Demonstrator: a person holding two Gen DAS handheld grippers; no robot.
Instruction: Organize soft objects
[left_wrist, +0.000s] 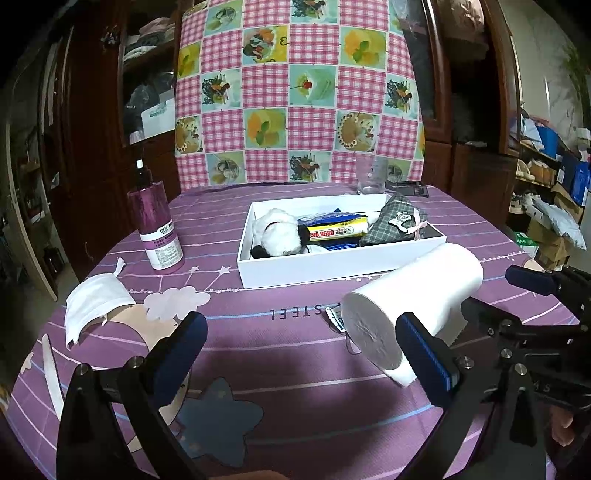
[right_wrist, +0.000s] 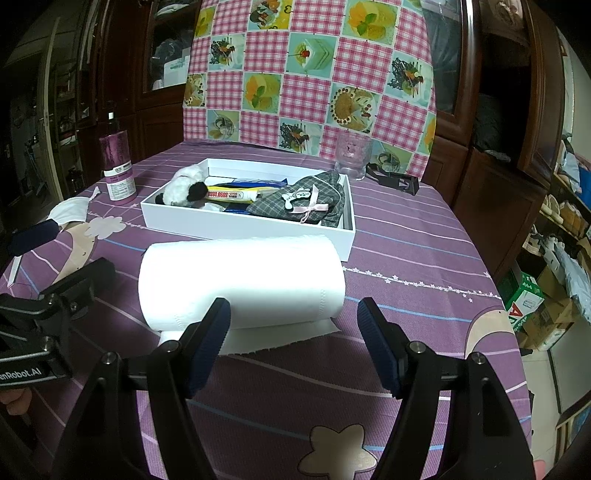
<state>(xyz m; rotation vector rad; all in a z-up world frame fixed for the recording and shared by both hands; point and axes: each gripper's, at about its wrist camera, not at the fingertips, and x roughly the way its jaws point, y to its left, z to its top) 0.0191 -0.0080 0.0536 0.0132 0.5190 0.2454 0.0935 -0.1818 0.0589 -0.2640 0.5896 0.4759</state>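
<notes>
Both claws hover over the purple tablecloth, jaws spread wide, nothing between the pads. Right gripper: paper roll lies on its side just ahead at 12 o'clock, long axis running 9-to-3 across the jaw gap, loose sheet tail trailing toward the claw. Left gripper: same roll sits at about 1 o'clock, near its right pad, seen nearly end-on. Judgement: right hand is squarer to the roll and nearer; wrist may need rotation to span the diameter. Farther at 12: white tray holding plush toy, plaid pouch. Face mask at left's 10 o'clock, outside the tray.
</notes>
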